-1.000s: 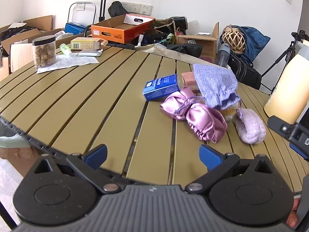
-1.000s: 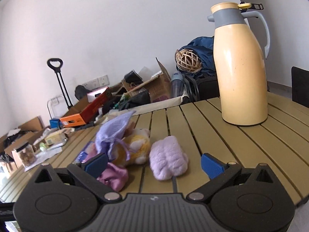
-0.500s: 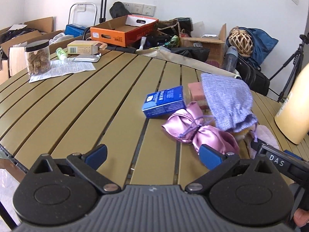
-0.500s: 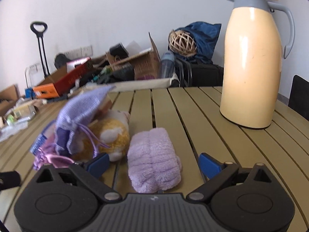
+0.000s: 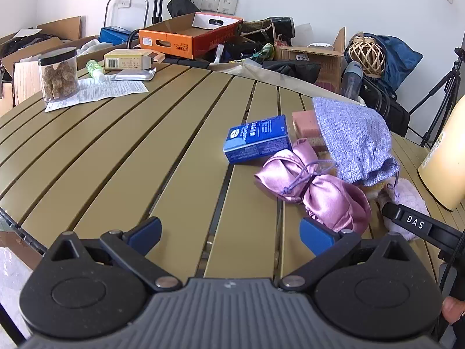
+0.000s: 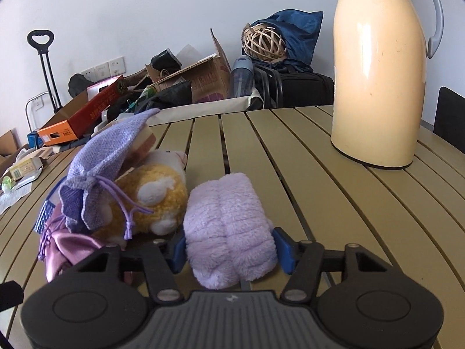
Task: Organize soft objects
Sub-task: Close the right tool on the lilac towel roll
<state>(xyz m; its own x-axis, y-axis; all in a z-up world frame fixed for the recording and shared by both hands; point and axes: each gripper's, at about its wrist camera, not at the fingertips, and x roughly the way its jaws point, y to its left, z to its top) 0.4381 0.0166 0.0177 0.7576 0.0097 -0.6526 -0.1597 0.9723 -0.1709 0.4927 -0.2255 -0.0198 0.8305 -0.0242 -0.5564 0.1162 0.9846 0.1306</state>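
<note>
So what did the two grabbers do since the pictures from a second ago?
The right gripper moved forward and closed its blue pads on the fluffy lilac rolled cloth. The left gripper stayed open above the slatted tan table. The shiny pink satin pouch and the cream thermos jug stayed put.

Towel roll (image 6: 229, 226) right of plush (image 6: 151, 200), flask (image 6: 377, 69) behind

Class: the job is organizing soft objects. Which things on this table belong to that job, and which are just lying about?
Job: fluffy roll between the right gripper's fingers; plush toy; knit pouch; satin pouch.

Lying about: blue box, jar, leaflet, jug, soap.
</note>
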